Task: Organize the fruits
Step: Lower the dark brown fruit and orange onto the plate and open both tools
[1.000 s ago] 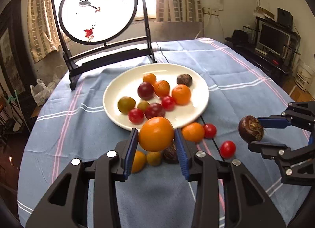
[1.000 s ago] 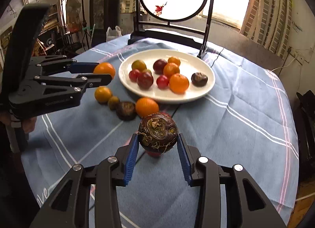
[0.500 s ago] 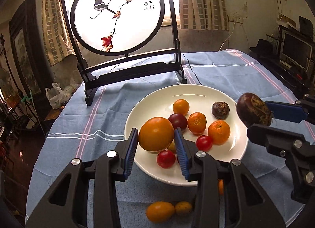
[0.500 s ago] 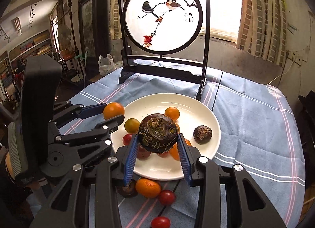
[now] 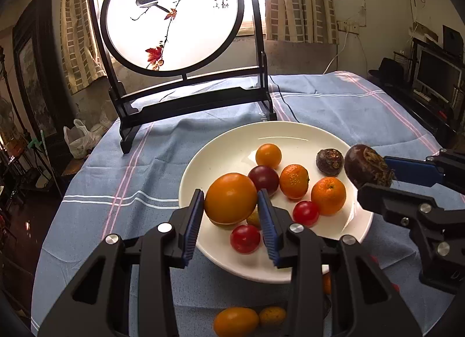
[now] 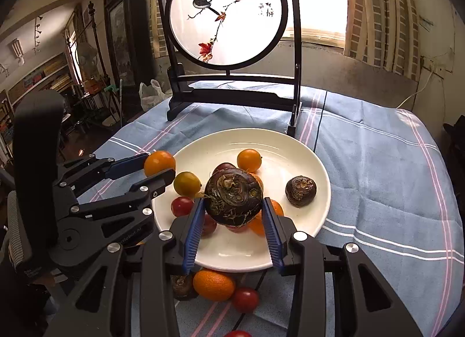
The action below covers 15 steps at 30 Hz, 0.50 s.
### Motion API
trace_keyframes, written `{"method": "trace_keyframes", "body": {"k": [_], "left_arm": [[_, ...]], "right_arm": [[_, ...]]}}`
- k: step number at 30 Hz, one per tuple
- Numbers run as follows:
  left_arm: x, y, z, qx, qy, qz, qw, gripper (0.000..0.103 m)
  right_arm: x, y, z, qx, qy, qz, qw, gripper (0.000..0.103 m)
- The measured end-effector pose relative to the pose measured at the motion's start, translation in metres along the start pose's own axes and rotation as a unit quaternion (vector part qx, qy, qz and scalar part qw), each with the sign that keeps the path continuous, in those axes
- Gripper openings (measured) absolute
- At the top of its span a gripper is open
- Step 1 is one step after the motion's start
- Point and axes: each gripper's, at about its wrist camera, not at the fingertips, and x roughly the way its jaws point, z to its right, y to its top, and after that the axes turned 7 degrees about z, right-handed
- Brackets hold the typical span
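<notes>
My left gripper [image 5: 229, 215] is shut on a round orange fruit [image 5: 230, 198] and holds it over the near left part of the white plate [image 5: 226, 145]. My right gripper [image 6: 232, 220] is shut on a dark brown water chestnut [image 6: 233, 196] above the plate's middle [image 6: 302, 151]. The plate holds several fruits: oranges, red tomatoes, a plum [image 5: 263, 178] and another water chestnut [image 5: 329, 161]. The right gripper also shows in the left wrist view [image 5: 375, 180], and the left gripper shows in the right wrist view [image 6: 158, 169].
A round bird-painting screen on a black stand [image 5: 174, 17] stands behind the plate on the blue striped cloth [image 5: 116, 185]. Loose fruits lie on the cloth in front of the plate: an orange [image 6: 213, 284], tomatoes [image 6: 245, 299], a water chestnut [image 6: 181, 287], yellow fruits [image 5: 236, 321].
Both grippers have moved forward from the loose fruits on the cloth to above the plate, each still holding its fruit.
</notes>
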Motion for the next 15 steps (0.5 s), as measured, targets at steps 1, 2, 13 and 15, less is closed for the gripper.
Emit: {"method": "trace_keyframes", "body": {"k": [1, 2, 13, 15], "left_arm": [[0.001, 0.0, 0.0, 0.0, -0.001, 0.0, 1.0, 0.037], [0.002, 0.001, 0.0, -0.001, -0.001, -0.001, 1.0, 0.037], [0.019, 0.004, -0.003, 0.004, 0.001, -0.008, 1.0, 0.037], [0.021, 0.004, -0.003, 0.005, 0.0, -0.008, 1.0, 0.037]], "right_arm": [[0.002, 0.001, 0.0, 0.0, -0.001, -0.001, 1.0, 0.04], [0.004, 0.001, 0.0, -0.001, -0.001, -0.002, 1.0, 0.04], [0.029, 0.01, 0.001, -0.001, 0.002, -0.011, 1.0, 0.04], [0.032, 0.011, 0.001, -0.004, 0.002, -0.011, 1.0, 0.04]]}}
